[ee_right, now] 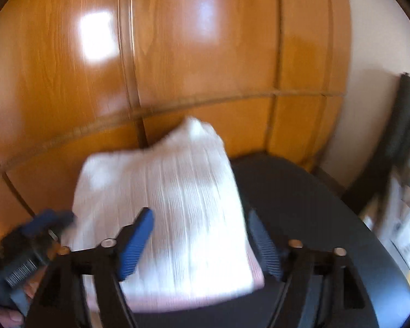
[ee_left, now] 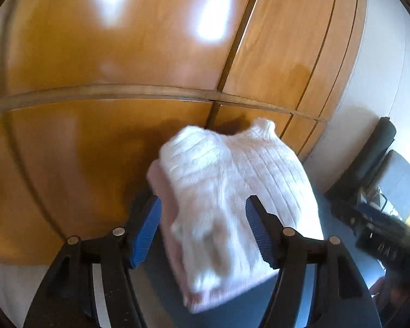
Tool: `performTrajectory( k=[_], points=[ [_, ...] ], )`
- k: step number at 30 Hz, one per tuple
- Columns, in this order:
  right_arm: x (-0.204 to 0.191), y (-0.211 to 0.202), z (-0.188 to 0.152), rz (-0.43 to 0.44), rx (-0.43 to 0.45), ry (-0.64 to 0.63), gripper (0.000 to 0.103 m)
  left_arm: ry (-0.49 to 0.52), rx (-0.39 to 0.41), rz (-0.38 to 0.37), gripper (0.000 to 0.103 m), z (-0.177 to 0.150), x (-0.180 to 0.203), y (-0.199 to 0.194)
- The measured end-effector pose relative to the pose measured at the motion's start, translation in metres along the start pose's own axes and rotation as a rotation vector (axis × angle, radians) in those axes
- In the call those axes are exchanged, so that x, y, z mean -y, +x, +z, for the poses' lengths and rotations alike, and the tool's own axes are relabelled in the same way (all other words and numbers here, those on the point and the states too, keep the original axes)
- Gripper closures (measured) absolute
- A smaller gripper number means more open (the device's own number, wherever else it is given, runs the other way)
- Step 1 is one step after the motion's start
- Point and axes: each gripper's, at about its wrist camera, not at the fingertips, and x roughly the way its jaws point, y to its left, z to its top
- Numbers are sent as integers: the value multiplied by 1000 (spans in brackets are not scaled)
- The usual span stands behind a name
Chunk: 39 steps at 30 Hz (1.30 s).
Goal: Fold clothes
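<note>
A folded white ribbed knit sweater (ee_left: 232, 180) (ee_right: 164, 205) lies on top of a folded pink garment (ee_left: 161, 191) (ee_right: 255, 270), stacked on a dark round table (ee_left: 339, 235) (ee_right: 300, 205). My left gripper (ee_left: 202, 221) hovers just above the near part of the stack, open, its blue pads (ee_left: 146, 232) spread to either side with nothing pinched. My right gripper (ee_right: 201, 232) is likewise open over the stack's near edge. Each gripper shows in the other's view: the right gripper (ee_left: 380, 235) at the right and the left gripper (ee_right: 41, 227) at the left. Both views are motion-blurred.
A glossy wooden wardrobe (ee_left: 123, 54) (ee_right: 205, 54) stands right behind the table. At the right, a black upright object (ee_left: 380, 147) (ee_right: 404, 125) leans by a pale wall, with a grey chair (ee_left: 401, 186) and clutter beside it. A hand (ee_right: 8, 317) shows low left.
</note>
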Motion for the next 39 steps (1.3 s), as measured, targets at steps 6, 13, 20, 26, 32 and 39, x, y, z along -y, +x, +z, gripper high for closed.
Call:
performTrajectory(
  k=[6, 13, 20, 26, 32, 39],
  points=[
    [3, -51, -60, -68, -50, 123, 16, 27, -40, 108, 21, -30, -2, -59],
    [-10, -80, -89, -34, -75, 138, 16, 71, 28, 90, 21, -40, 3, -101],
    [-28, -101, -100, -33, -38, 91, 16, 95, 75, 125, 21, -39, 14, -127],
    [-36, -105, -100, -28, -37, 50, 16, 91, 65, 147, 21, -42, 16, -133],
    [-43, -106, -101, -18, -39, 27, 16, 99, 53, 172, 21, -43, 17, -131],
    [-48, -105, -103, -12, -41, 15, 16, 106, 30, 271, 21, -44, 15, -125]
  ],
)
